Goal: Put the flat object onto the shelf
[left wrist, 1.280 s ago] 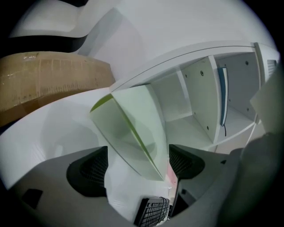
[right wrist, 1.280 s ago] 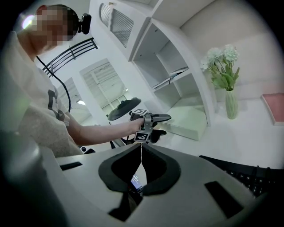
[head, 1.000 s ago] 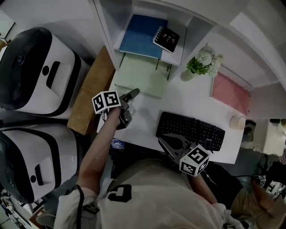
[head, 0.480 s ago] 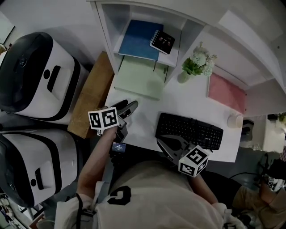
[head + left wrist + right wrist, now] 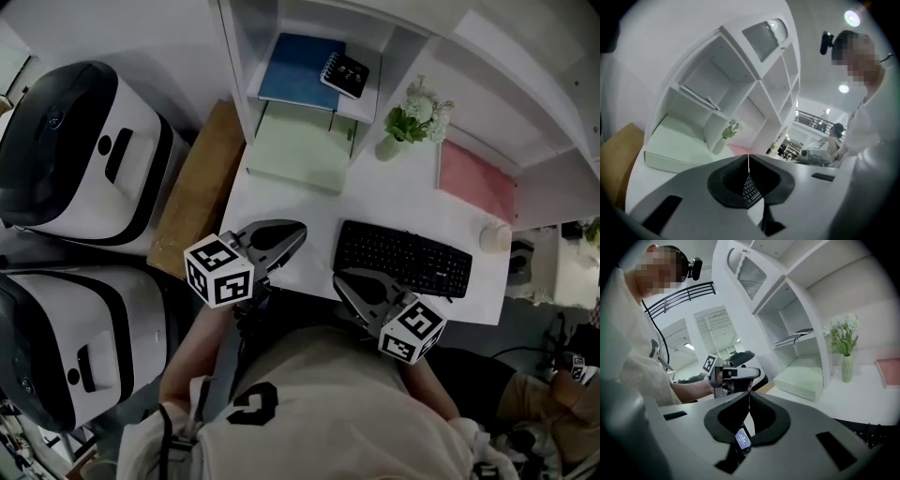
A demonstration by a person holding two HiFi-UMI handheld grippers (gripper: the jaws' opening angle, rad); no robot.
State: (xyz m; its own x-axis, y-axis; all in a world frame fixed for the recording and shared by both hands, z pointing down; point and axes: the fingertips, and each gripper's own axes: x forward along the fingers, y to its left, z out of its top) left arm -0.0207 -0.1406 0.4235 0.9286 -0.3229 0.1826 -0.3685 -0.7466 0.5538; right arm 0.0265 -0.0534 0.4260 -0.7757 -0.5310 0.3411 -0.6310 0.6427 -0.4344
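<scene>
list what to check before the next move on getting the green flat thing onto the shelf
1. left gripper empty: ok; its jaws have just been closing, now together, nothing between them
2. right gripper empty: ok, jaws together
3. jaws open for a grasp: not ok
4. green flat object free on the desk: ok, untouched
5. room on the shelf: cannot tell; blue book and notebook lie there
</scene>
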